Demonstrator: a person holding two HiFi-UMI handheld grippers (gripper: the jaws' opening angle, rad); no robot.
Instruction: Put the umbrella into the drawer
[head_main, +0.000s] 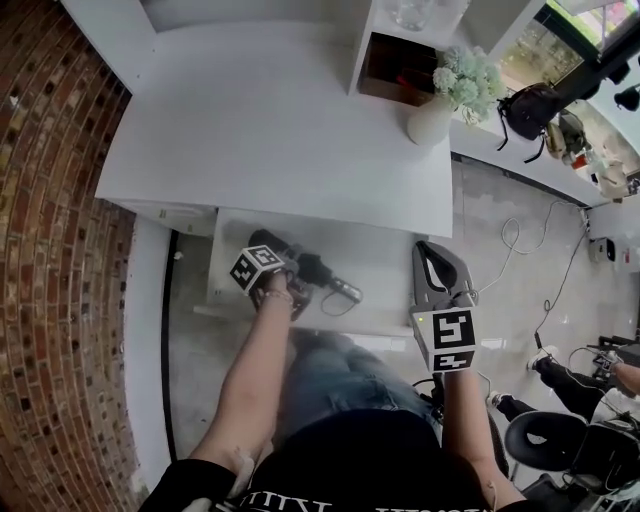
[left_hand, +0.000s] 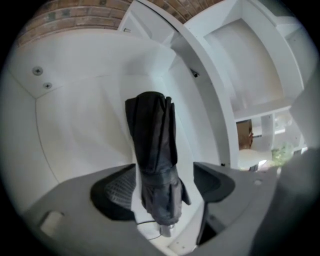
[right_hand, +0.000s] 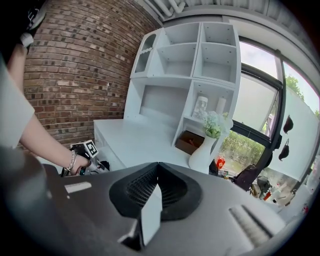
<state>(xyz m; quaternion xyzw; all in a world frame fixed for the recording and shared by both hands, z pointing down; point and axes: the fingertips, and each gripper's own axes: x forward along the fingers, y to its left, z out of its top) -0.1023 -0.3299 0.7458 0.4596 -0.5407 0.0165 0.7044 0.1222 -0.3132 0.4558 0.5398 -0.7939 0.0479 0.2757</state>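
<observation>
A folded black umbrella lies inside the open white drawer below the desk top. My left gripper reaches down into the drawer over the umbrella's thick end. In the left gripper view the umbrella lies lengthwise on the drawer floor, between the spread jaws of the left gripper. White gaps show on both sides, so the pads do not press it. My right gripper hovers at the drawer's right edge with jaws together and nothing in them; in its own view the right gripper is shut.
The white desk top lies beyond the drawer, with a white vase of pale flowers and a brown box in the shelf unit at its right. A brick wall runs along the left. A black bag and cables lie to the right.
</observation>
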